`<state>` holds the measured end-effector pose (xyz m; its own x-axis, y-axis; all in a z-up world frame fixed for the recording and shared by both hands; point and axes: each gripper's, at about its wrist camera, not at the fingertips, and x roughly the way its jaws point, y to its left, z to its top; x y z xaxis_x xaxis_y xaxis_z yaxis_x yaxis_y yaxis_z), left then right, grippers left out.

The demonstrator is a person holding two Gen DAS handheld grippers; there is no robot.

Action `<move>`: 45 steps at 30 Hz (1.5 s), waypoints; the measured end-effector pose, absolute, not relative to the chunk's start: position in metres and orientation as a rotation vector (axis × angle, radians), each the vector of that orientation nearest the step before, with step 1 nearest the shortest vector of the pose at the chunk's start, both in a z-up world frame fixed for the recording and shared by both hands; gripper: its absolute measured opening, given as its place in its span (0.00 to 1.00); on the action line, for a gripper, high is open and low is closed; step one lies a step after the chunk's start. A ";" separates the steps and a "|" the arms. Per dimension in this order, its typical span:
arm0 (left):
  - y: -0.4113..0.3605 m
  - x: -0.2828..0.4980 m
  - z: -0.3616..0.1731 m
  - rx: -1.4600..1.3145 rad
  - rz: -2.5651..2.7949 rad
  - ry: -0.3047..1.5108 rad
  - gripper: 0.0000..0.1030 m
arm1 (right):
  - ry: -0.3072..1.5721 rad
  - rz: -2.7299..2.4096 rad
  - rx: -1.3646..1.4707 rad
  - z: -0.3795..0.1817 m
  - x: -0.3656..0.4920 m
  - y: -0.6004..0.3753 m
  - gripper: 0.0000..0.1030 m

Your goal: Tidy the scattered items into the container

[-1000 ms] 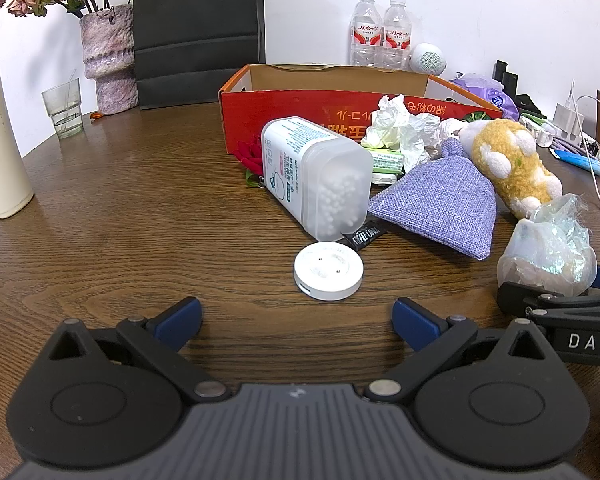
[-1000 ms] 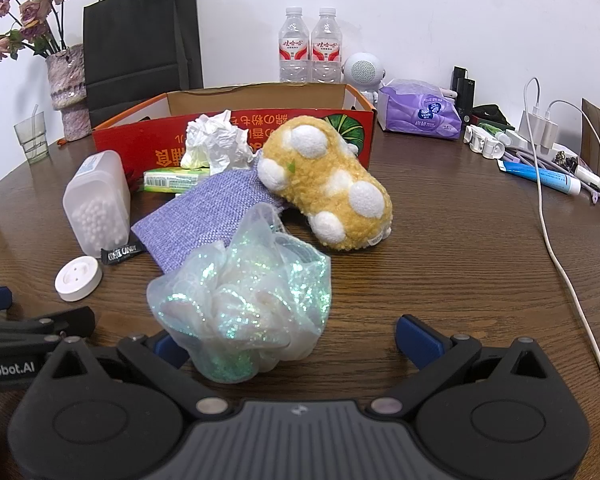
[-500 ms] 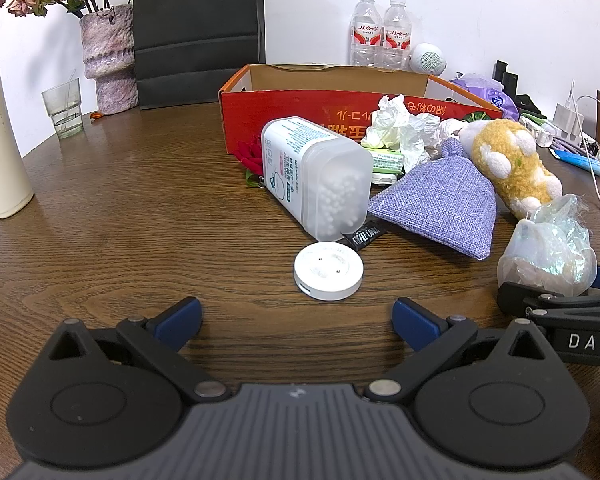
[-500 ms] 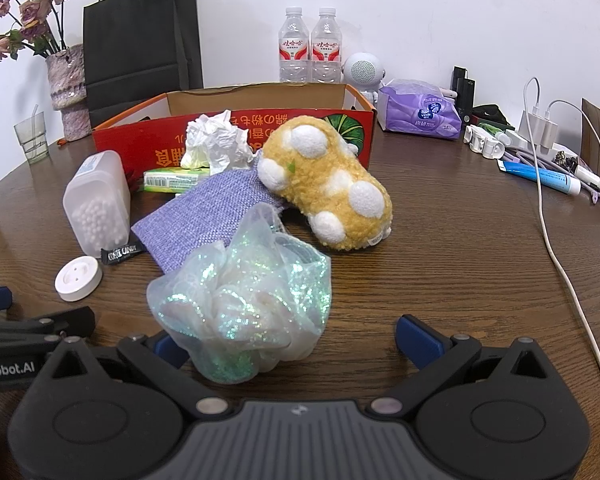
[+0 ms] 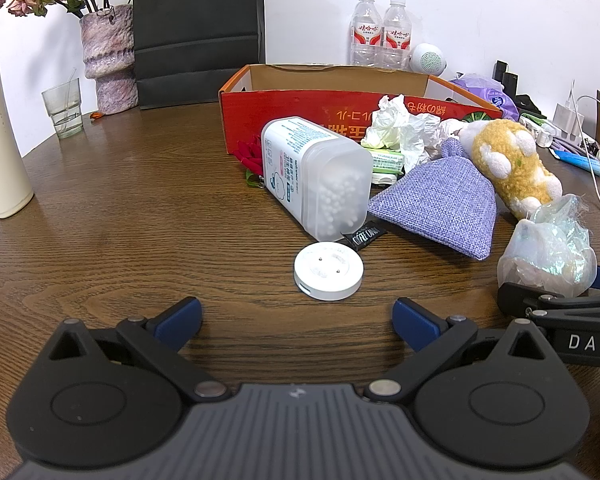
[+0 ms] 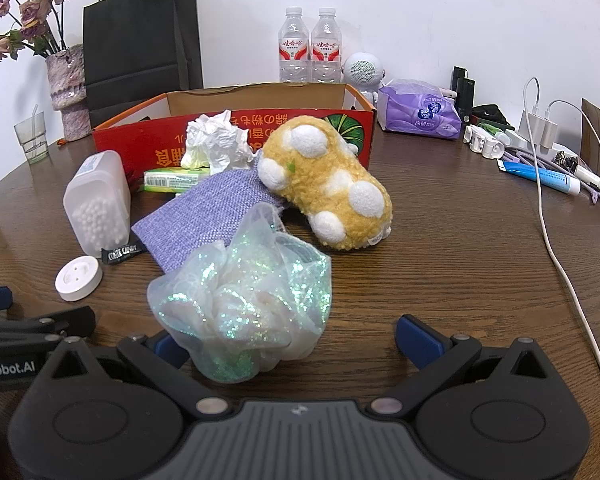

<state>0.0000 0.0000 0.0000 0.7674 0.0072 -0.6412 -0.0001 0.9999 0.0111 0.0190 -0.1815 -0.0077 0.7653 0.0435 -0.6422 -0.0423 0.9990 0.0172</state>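
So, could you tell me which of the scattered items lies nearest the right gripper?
The iridescent mesh pouch, sitting between the open right gripper fingers; the purple sachet and plush toy lie farther back.

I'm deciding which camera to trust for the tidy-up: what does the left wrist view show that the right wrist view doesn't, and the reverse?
Only the left wrist view shows the tall cream bottle standing at the table's left edge.

Only the right wrist view shows the whole purple wipes pack and the white cable trailing across the table.

Both show the red cardboard box, cotton swab container, white round disc, purple pouch, yellow plush toy and iridescent mesh bundle. The left gripper and right gripper both have jaws open.
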 end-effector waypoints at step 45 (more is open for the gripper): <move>0.002 -0.009 0.006 0.002 -0.076 0.666 1.00 | 0.716 0.145 -0.057 -0.006 0.003 -0.185 1.00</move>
